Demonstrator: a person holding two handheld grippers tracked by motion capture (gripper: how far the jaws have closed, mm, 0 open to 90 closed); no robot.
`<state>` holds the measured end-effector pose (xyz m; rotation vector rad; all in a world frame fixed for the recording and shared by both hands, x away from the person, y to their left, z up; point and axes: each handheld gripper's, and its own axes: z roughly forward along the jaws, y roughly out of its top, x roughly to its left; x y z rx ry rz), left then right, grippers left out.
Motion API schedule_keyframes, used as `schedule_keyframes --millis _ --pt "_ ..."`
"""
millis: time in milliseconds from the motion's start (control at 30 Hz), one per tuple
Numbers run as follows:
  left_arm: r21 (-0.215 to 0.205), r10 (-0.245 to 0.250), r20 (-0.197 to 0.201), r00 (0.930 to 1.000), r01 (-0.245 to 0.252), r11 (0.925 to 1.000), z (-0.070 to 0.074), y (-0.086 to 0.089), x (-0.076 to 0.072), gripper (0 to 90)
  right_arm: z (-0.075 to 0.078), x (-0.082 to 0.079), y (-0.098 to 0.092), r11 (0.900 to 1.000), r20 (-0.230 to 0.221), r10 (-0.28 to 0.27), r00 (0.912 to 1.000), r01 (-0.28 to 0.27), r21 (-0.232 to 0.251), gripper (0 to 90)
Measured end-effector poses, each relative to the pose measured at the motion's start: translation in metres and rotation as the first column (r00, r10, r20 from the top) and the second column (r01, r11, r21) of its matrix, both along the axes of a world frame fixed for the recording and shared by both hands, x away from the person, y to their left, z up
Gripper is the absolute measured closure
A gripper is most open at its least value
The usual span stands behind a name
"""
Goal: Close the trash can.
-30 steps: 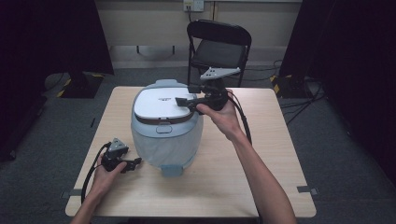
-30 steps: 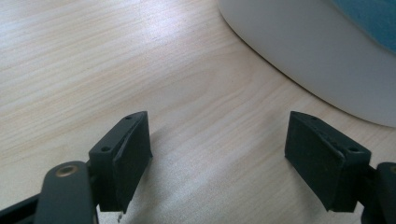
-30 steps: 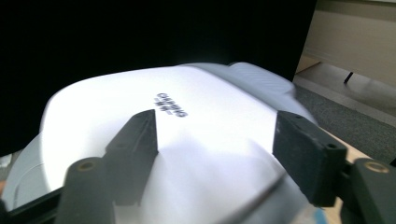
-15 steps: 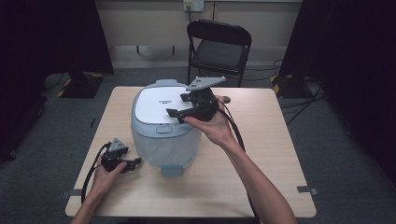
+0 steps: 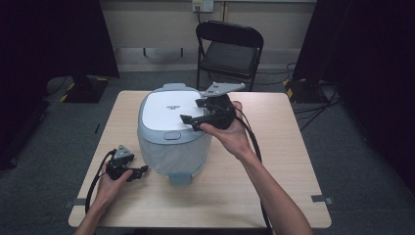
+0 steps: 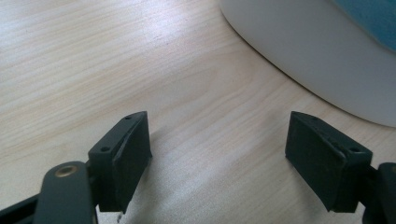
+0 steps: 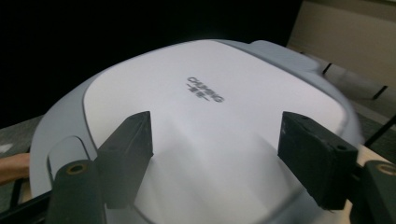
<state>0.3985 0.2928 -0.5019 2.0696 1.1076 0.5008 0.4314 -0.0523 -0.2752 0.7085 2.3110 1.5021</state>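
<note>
Looking from the high view, we see the rice cooker (image 5: 173,132) at mid-table (image 5: 274,196), lid down. Right hand-held gripper (image 5: 195,111) hovers over the lid's right edge, jaws apart, nothing between them. Left hand-held gripper (image 5: 139,171) rests on the table just beside the cooker's left side. Left gripper view: jaws apart over bare wood, cooker wall (image 6: 327,60) near. Right gripper view: jaws apart above the white lid (image 7: 210,121).

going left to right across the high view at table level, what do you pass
left gripper → rice cooker → right gripper over the cooker's lid → bare table
</note>
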Motion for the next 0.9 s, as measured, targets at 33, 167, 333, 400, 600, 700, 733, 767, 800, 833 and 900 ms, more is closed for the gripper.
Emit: schedule_keyframes --millis 33,167,333,400,600,700,733,767,800,833,900 --pt "0.001 -0.001 0.000 1.0000 0.001 1.0000 0.000 0.000 0.000 21.5 -0.001 -0.001 -0.009 1.000 0.015 -0.025 0.9996 0.025 0.004 25.2" --pt "-0.002 0.002 -0.001 1.0000 -0.002 1.0000 0.000 0.001 0.000 21.5 -0.004 -0.002 -0.038 0.996 -0.001 -0.092 0.9958 0.092 0.019 23.4" --pt "-0.001 0.003 0.000 1.0000 -0.003 1.0000 0.000 0.000 0.000 21.5 -0.011 -0.007 -0.072 0.985 -0.001 -0.169 0.9856 0.169 0.031 21.3" --pt "-0.002 0.003 0.000 1.0000 -0.003 1.0000 0.000 0.000 0.000 21.5 -0.014 -0.008 -0.082 0.981 -0.005 -0.192 0.9815 0.192 0.037 20.6" --pt "-0.001 0.006 0.000 1.0000 -0.006 1.0000 0.000 0.001 -0.001 21.4 -0.034 -0.014 -0.103 0.964 -0.028 -0.267 0.9634 0.267 0.006 20.8" --pt "0.000 0.006 0.000 1.0000 -0.006 1.0000 0.000 0.001 -0.001 21.4 -0.049 -0.015 -0.116 0.956 -0.056 -0.293 0.9546 0.293 -0.004 20.4" --pt "0.000 0.006 0.000 1.0000 -0.006 1.0000 0.000 0.001 -0.001 21.4 -0.049 -0.015 -0.116 0.956 -0.056 -0.293 0.9546 0.293 -0.004 20.4" --pt "-0.001 0.007 -0.001 1.0000 -0.007 1.0000 0.000 0.001 -0.001 21.4 -0.058 -0.017 -0.123 0.953 -0.073 -0.303 0.9502 0.304 -0.002 20.2" --pt "-0.001 0.007 -0.001 1.0000 -0.007 1.0000 0.000 0.001 -0.001 21.4 -0.062 -0.018 -0.127 0.950 -0.084 -0.311 0.9468 0.312 -0.002 20.4" --pt "-0.001 0.007 -0.001 1.0000 -0.007 1.0000 0.000 0.001 -0.001 21.4 -0.066 -0.020 -0.130 0.945 -0.086 -0.326 0.9413 0.328 0.004 21.0" --pt "-0.001 0.007 0.000 1.0000 -0.007 1.0000 0.000 0.001 -0.001 21.3 -0.074 -0.025 -0.136 0.937 -0.083 -0.347 0.9342 0.349 0.017 21.9"
